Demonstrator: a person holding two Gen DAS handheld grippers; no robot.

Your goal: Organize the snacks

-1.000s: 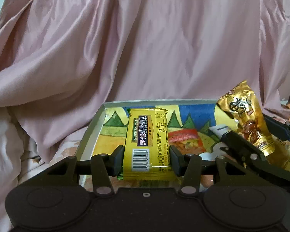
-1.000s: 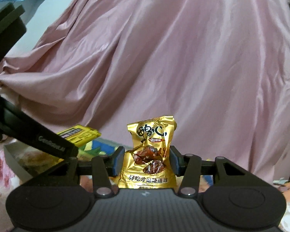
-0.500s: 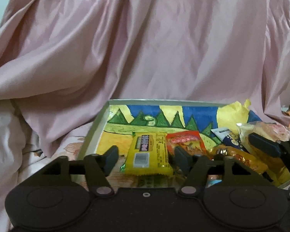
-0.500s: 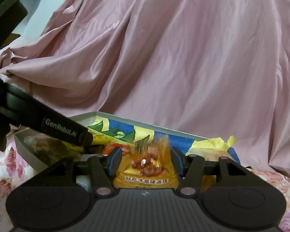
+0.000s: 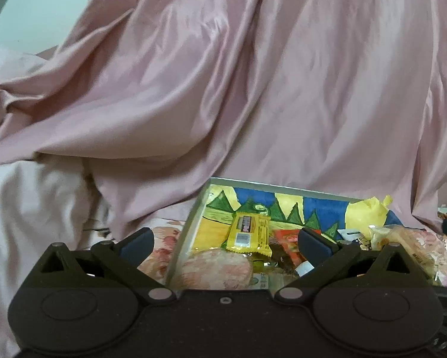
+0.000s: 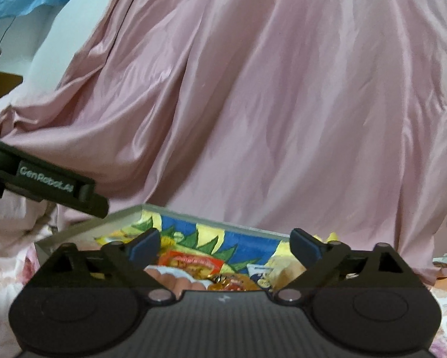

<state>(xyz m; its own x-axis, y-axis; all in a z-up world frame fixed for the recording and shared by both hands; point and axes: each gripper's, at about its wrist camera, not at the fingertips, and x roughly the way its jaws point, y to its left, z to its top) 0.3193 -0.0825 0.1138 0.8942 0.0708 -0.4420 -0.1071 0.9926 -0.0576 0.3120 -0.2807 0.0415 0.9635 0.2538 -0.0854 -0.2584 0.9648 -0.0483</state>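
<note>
Black plastic forms the left claw [image 5: 224, 238], whose jaws have just been opening and now stand spread wide with nothing pressed between them. Beyond its dark blue pads [image 5: 138, 241] lies a yellow snack bar [image 5: 248, 232], let go and resting flat inside a shallow tray [image 5: 190, 223] painted with green trees, blue sky and yellow ground. Around the bar sit a red packet [image 5: 286, 237], a round pink-wrapped cake [image 5: 220, 268] at the near edge, and a pale clear-wrapped snack [image 5: 402, 244] toward the right. The right claw [image 6: 224, 246] has likewise just been opening and holds nothing; a gold packet [image 6: 227, 285] lies in the tray just under and ahead of it, partly hidden by the claw body, close to the same red packet [image 6: 193, 262]. From this side the left claw's black finger [image 6: 53, 186] reaches in over the tray's left corner. The tray rests on a bed with a flowered sheet [image 6: 2, 265], and a pink satin quilt [image 5: 253, 89] rises in folds behind. Both snacks appear delivered, so the step in hand is likely the withdrawal: lift each claw straight up and back with the jaws kept wide, clear of the tray rim and of each other, so no wrapper catches and gets dragged out.
</note>
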